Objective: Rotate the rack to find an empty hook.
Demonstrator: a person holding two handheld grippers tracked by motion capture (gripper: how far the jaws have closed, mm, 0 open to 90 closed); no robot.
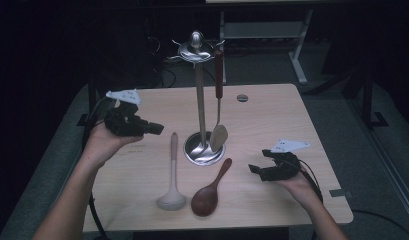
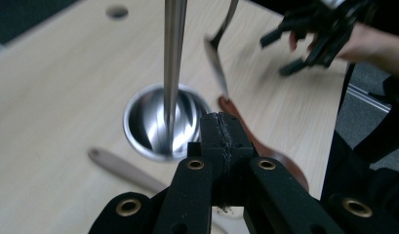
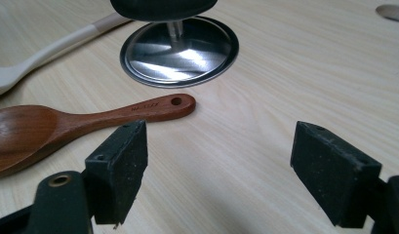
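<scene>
right gripper (image 3: 219, 170), jaws apart, faces wooden spoon (image 3: 65, 124): light, stiff, likely best pinched at its slim handle; left gripper (image 2: 221, 141) closed, empty.

wooden spoon (image 3: 65, 122) bowl cut off, ladle (image 2: 124, 168) handle blurred

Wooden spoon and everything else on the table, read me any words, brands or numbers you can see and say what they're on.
Wooden spoon: a short line of capital letters is stamped on its handle near the hanging hole, too small and blurred to read.
Table: a faint dark mark near the left gripper, unreadable.
No text can be seen on the stand, the ladle, the hanging utensil or the right gripper.
</scene>
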